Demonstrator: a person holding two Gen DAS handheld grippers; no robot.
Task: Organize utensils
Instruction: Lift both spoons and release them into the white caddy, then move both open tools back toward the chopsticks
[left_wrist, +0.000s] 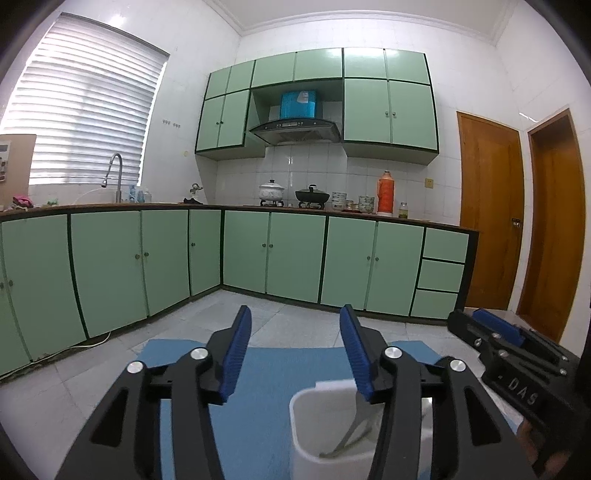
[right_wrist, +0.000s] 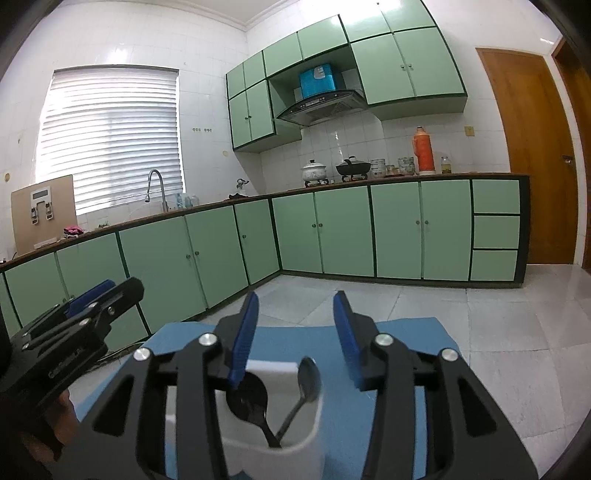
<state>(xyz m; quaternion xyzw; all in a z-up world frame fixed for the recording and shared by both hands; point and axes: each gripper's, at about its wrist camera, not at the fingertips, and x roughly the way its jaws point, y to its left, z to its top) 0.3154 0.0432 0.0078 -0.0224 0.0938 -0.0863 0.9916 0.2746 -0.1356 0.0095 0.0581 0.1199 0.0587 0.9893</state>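
White holder (right_wrist: 295, 439) on blue mat (right_wrist: 406, 332) on the surface — black spoon (right_wrist: 248, 400) and silver spoon (right_wrist: 308, 376) stand inside it. Left claw (left_wrist: 295, 350) and right claw (right_wrist: 295, 332) both gape wide, gripping nothing, above holder.

daylight via window blinds (left_wrist: 85, 107) | glare there | fisheye edges bent, dark | sharp

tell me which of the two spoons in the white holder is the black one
The black spoon is the left one in the right wrist view, its bowl just under the right gripper's left finger. The silver spoon leans to its right in the white holder.
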